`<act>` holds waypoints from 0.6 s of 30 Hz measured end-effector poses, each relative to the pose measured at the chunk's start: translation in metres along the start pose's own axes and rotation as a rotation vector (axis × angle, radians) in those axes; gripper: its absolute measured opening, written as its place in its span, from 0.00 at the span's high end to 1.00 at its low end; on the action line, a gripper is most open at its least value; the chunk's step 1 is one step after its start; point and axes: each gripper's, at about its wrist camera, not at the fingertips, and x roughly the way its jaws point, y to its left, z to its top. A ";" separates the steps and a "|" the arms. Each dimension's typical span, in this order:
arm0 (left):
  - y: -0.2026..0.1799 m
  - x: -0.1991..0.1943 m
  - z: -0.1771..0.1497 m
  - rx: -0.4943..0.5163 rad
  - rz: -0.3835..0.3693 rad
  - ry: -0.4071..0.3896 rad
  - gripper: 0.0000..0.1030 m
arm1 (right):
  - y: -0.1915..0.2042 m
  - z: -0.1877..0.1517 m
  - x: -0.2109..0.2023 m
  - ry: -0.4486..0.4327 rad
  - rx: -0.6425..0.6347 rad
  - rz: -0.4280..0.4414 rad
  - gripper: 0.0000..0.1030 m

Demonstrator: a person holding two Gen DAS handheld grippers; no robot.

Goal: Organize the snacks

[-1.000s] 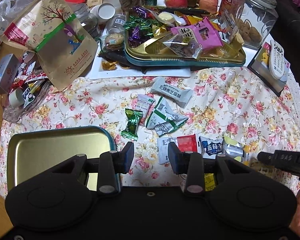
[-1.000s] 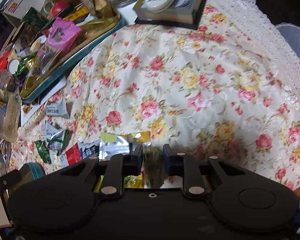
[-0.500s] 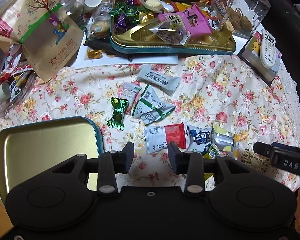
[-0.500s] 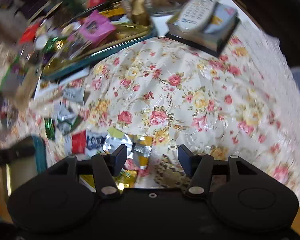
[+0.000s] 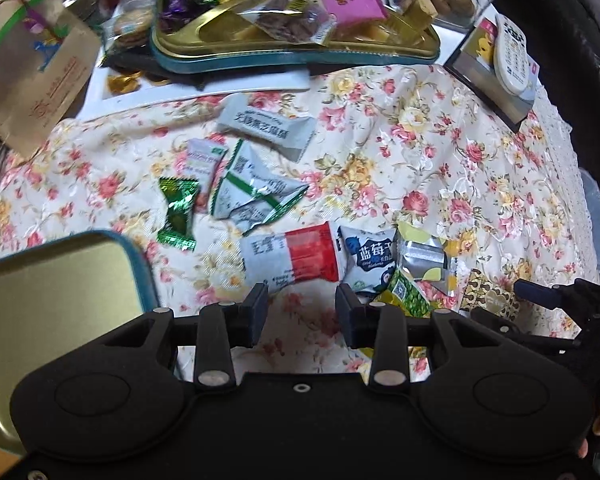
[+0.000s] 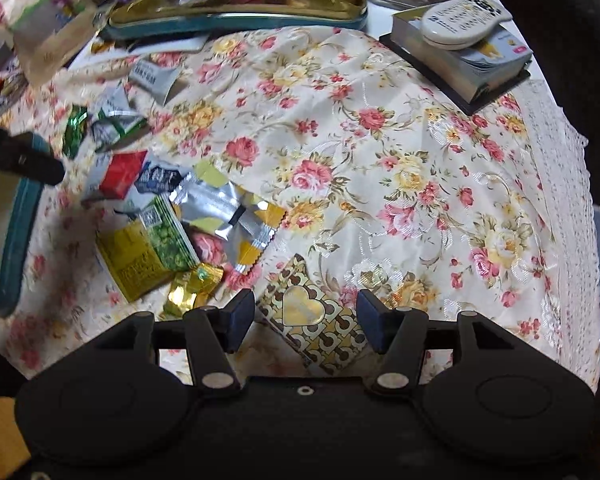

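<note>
Several loose snack packets lie on the floral tablecloth. My left gripper [image 5: 302,308] is open and points down just short of a red-and-white packet [image 5: 296,258]; nothing is between its fingers. Beside that packet are a blue blueberry packet [image 5: 370,258] and a silver-and-yellow packet [image 5: 424,256]. My right gripper [image 6: 306,308] is open. A gold heart-patterned packet [image 6: 312,320] lies flat on the cloth between its fingers, clear of both pads. An empty gold tin with a teal rim [image 5: 60,280] sits at the left.
A green candy [image 5: 178,212], a white-and-green packet [image 5: 252,196] and a grey packet [image 5: 266,126] lie farther back. A full snack tin [image 5: 300,52], a paper bag [image 5: 32,60] and a book [image 6: 472,68] bearing a remote [image 6: 460,20] line the back. The lace table edge [image 6: 572,240] runs along the right.
My right gripper opened, let go of the thin packet it held, and rolled; the heart-patterned packet now lies on the cloth. My left gripper sank closer to the red-and-white packet.
</note>
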 end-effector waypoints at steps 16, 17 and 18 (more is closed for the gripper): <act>-0.009 0.034 0.002 0.117 0.078 0.007 0.55 | -0.024 0.008 -0.007 0.068 0.241 0.060 0.92; -0.010 0.033 0.001 0.119 0.073 0.008 0.55 | -0.030 0.009 -0.008 0.076 0.286 0.086 0.92; -0.012 0.031 -0.001 0.123 0.067 0.006 0.55 | -0.036 0.009 -0.010 0.078 0.331 0.115 0.92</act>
